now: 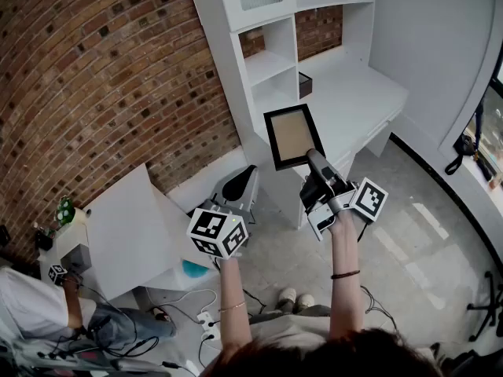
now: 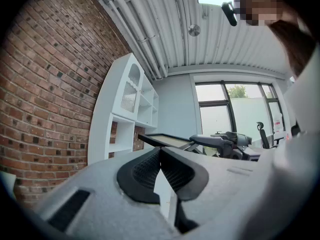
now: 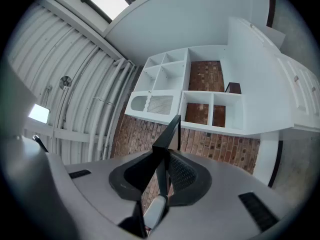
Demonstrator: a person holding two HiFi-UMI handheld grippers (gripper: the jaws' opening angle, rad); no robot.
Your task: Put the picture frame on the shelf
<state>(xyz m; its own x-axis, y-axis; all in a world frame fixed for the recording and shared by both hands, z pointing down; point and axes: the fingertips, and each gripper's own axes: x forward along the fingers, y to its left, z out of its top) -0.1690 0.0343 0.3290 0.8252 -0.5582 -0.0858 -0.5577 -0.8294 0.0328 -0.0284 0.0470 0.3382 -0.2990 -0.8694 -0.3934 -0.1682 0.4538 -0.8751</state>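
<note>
A: Where's the picture frame [image 1: 292,136]?
B: In the air over the front edge of the white desk [image 1: 357,100], short of the shelf unit [image 1: 267,65]. The right gripper [image 1: 313,158] is clamped on its lower corner.
A: Left gripper [image 1: 249,173]?
B: Jaws pressed together, nothing in them. It sits low and left of the frame, not touching it.
A: Anything near the shelf?
B: Small dark box [image 1: 306,85] on the desk beside the lower cubby. Brick wall [image 1: 102,69] behind. Second person [image 1: 31,305] lower left, well apart.
</note>
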